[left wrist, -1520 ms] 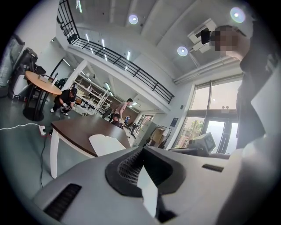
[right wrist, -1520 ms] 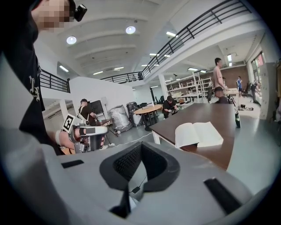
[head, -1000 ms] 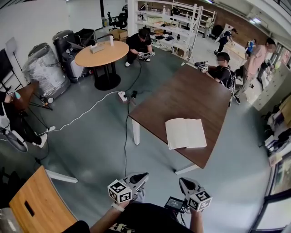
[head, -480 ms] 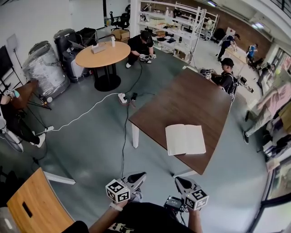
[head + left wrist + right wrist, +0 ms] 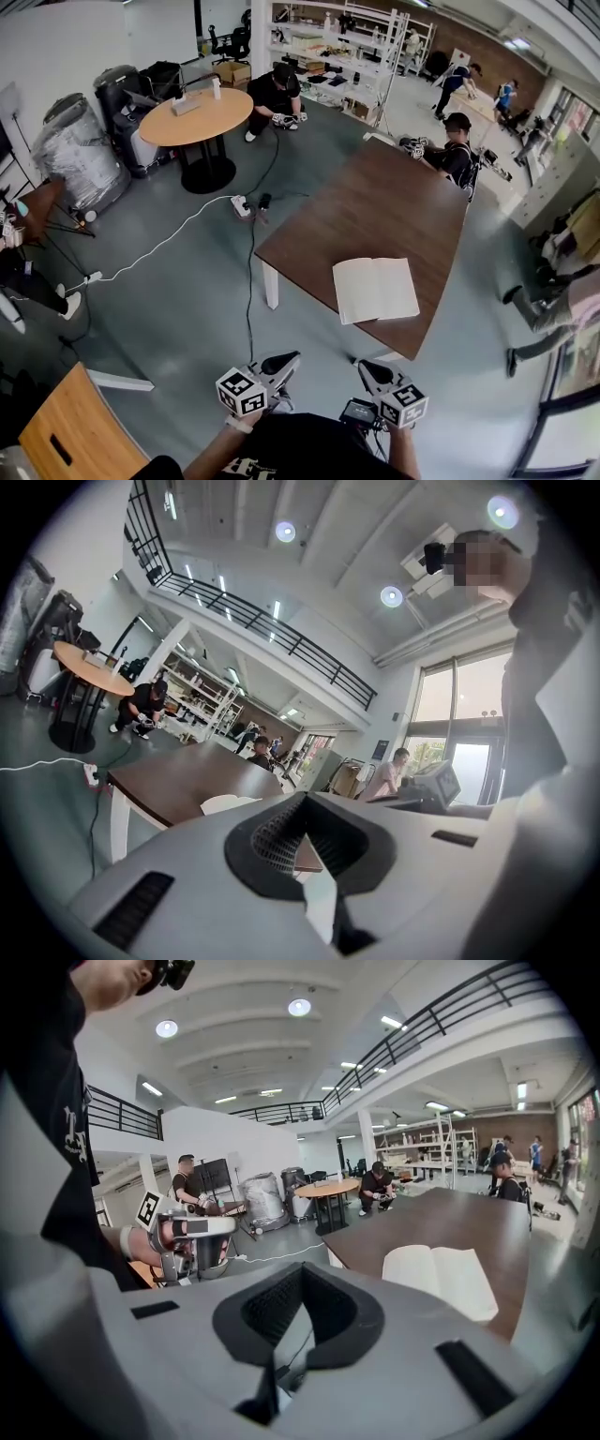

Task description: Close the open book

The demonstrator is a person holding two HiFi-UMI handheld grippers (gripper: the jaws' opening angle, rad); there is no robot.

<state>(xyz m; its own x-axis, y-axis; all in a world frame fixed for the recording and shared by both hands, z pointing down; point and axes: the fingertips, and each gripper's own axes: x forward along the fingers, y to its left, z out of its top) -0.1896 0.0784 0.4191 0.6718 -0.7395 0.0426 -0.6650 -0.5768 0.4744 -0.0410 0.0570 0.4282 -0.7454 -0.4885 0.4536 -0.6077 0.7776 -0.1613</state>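
Note:
The open book [image 5: 375, 289] lies flat, white pages up, near the front edge of the brown table [image 5: 375, 211]. Both grippers hang in the air short of that edge, over the grey floor. My left gripper [image 5: 281, 364] is shut and holds nothing. My right gripper [image 5: 367, 368] is shut too, with nothing in it. In the right gripper view the book [image 5: 441, 1279] shows ahead beyond the gripper [image 5: 302, 1271], and the left gripper [image 5: 192, 1241] appears at the left. In the left gripper view only a white corner of the book [image 5: 230, 803] peeks over the gripper [image 5: 305, 801].
A power strip with cables [image 5: 242, 206] lies on the floor left of the table. A round wooden table [image 5: 194, 117] stands at the back left, a wooden desk [image 5: 66, 427] at the lower left. A person [image 5: 455, 150] sits at the table's far end; another [image 5: 553, 314] walks at the right.
The table and book have drawn slightly closer and shifted left as I moved forward with both grippers. The person at the right has walked nearer. Both grippers stay shut.

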